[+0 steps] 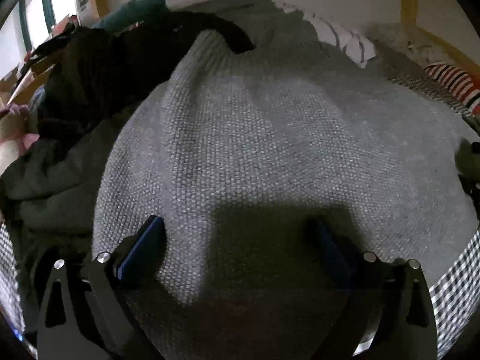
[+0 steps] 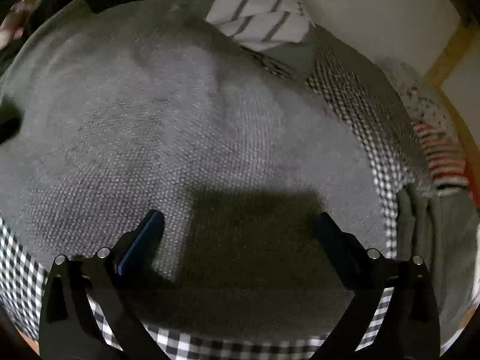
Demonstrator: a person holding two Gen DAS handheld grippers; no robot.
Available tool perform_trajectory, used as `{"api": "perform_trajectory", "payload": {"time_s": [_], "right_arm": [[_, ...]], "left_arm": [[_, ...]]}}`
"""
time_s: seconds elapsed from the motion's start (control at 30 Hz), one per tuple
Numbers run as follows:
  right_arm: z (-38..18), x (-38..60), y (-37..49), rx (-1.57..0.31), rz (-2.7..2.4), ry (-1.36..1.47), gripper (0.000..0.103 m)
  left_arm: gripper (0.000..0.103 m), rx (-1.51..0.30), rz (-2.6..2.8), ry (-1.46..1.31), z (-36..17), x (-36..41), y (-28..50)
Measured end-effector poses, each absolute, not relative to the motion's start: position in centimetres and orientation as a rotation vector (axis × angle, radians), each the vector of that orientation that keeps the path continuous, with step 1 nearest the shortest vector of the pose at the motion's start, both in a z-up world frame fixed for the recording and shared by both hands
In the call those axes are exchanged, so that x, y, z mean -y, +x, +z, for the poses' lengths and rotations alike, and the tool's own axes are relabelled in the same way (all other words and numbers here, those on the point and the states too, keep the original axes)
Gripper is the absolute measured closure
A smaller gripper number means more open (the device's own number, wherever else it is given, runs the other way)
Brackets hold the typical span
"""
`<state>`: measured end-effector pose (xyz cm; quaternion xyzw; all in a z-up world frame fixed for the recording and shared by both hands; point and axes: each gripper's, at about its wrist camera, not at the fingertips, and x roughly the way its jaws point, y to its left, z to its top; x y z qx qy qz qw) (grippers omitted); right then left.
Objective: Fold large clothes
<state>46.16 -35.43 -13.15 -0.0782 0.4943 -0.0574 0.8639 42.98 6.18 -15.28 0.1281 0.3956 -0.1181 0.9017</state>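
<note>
A large grey knit sweater (image 1: 270,138) lies spread flat on a black-and-white checked bedcover (image 1: 459,279). It fills the right wrist view too (image 2: 186,126). My left gripper (image 1: 237,234) is open and empty, its blue-padded fingers (image 1: 144,246) just above the sweater's near part. My right gripper (image 2: 240,228) is open and empty over the sweater's near edge, where the checked cover (image 2: 186,342) shows below it. Each gripper casts a dark shadow on the knit.
A heap of black and dark green clothes (image 1: 90,69) lies at the sweater's left. A white striped folded cloth (image 2: 264,21) sits at the far side by the wall. A red-and-white striped garment (image 2: 441,156) and green cloth (image 2: 435,225) lie at the right, near the wooden bed frame (image 1: 444,45).
</note>
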Motion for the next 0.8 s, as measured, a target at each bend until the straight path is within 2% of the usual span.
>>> {"api": "perform_trajectory", "payload": {"time_s": [0.4, 0.57, 0.67, 0.8], "right_arm": [[-13.7, 39.1, 46.4, -1.043, -0.111, -0.113, 0.004], [-11.9, 40.7, 43.7, -0.952, -0.202, -0.026, 0.004], [-10.3, 41.4, 41.0, -0.893, -0.238, 0.047, 0.004], [-9.9, 42.0, 37.5, -0.865, -0.168, 0.242, 0.003]], "left_arm": [[0.005, -0.832, -0.267, 0.245, -15.6, -6.8, 43.1], [0.005, -0.83, -0.268, 0.219, -14.9, -7.1, 42.7], [0.005, -0.809, -0.273, 0.082, -13.2, -8.9, 40.9], [0.005, -0.784, -0.318, -0.249, -12.0, -12.8, 36.5]]}}
